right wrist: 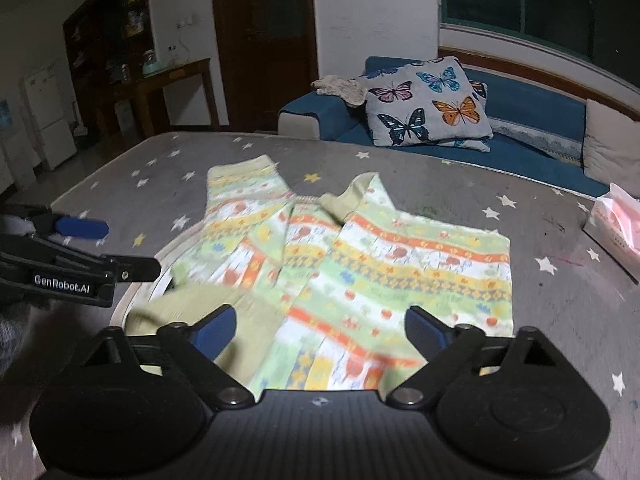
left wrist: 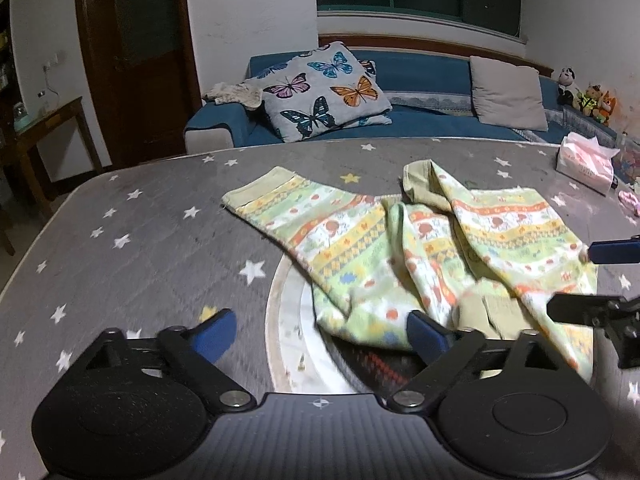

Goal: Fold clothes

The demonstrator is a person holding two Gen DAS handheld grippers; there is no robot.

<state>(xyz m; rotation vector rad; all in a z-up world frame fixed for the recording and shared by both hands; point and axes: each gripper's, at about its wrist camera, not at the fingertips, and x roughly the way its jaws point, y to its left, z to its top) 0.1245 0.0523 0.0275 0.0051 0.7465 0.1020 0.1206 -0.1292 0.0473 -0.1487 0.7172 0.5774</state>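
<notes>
Gaping left gripper (left wrist: 320,332), right gripper (right wrist: 320,328) empty

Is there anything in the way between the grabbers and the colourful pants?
Nothing visible. Both the left gripper and right gripper are open right at the pants, which lie alone on the starry table.

Both cameras hang low over the near edge of the star-print table (left wrist: 120,216), looking across it toward the blue sofa (left wrist: 420,76) behind. The left view sits to the left of the patterned trousers (left wrist: 400,248), facing the sofa squarely. The right view hovers directly above the trousers (right wrist: 360,256), angled leftward. Both share the trousers, the table and the butterfly pillow (right wrist: 428,100).
</notes>
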